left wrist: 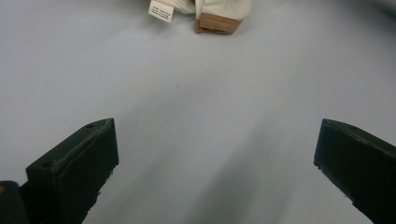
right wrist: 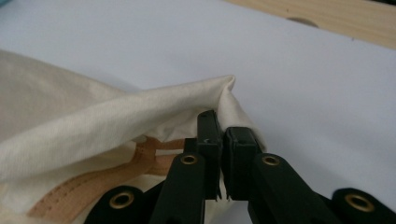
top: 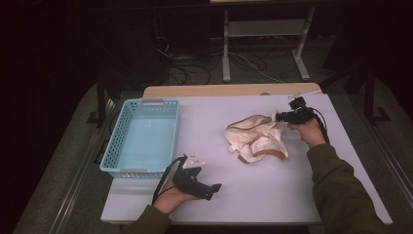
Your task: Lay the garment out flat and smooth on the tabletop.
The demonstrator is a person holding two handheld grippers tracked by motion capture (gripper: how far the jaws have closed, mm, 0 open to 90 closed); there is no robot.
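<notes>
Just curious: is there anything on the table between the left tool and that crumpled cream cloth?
Nothing: the left tool faces bare table up to the cloth, per the left gripper view.

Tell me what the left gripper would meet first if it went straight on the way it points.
Probably the cream cloth. The left gripper has open jaws with bare white table ahead, and the cloth's brown-trimmed edge and label lie at the far end of that line. Depth is hard to judge.

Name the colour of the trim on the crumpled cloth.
Tan-brown trim on cream cloth, clearest in the right gripper view.
</notes>
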